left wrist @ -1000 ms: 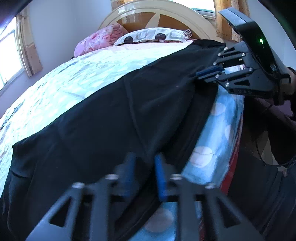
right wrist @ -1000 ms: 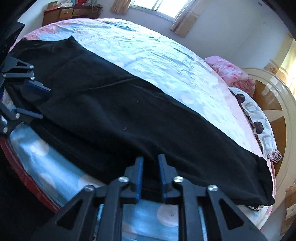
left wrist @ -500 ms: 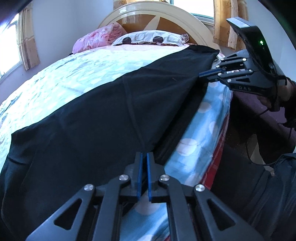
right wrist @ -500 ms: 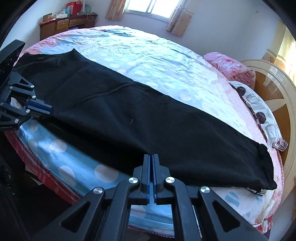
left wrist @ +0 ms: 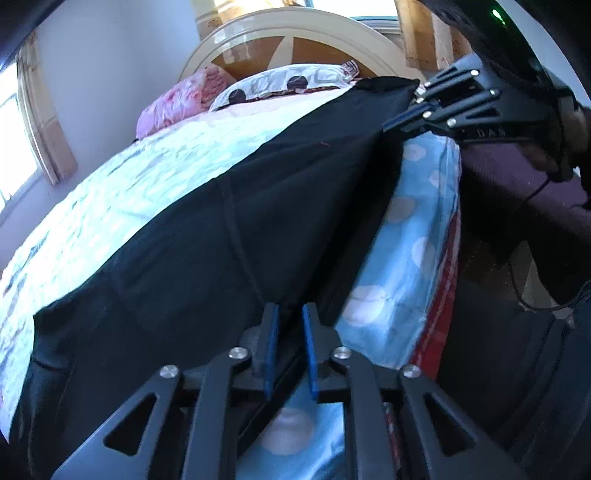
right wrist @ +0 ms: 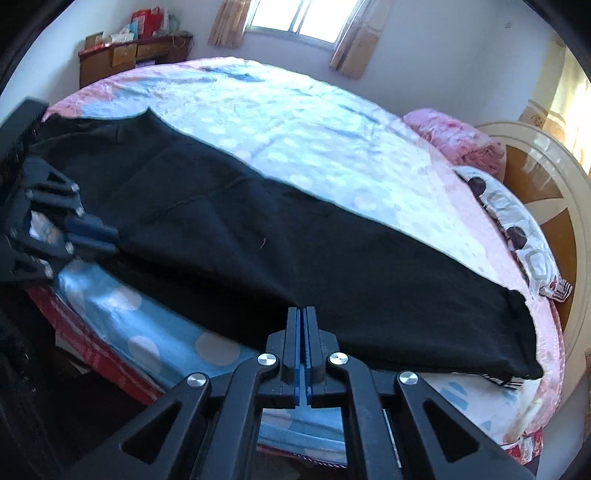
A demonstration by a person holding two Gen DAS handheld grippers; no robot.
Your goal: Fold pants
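Black pants (left wrist: 229, 236) lie flat along the near edge of a round bed, one leg laid over the other; they also show in the right wrist view (right wrist: 295, 243). My left gripper (left wrist: 290, 315) is open, its blue pads at the near edge of the pants toward the waist end, with fabric between them. My right gripper (right wrist: 305, 314) is shut, its tips at the near edge of the pants toward the leg end; no fabric shows between the pads. Each gripper shows in the other's view: the right one (left wrist: 391, 123) and the left one (right wrist: 107, 238).
The bed has a blue and pink dotted sheet (right wrist: 303, 122), a pink folded quilt (right wrist: 458, 140), a patterned pillow (right wrist: 517, 229) and a round headboard (left wrist: 295, 33). A wooden dresser (right wrist: 133, 55) stands by the far wall. The red mattress side (left wrist: 439, 306) drops off beside me.
My left gripper was shut half a second ago and has opened at the pants' edge. My right gripper has stayed shut since it closed, and has moved a little closer to the pants.
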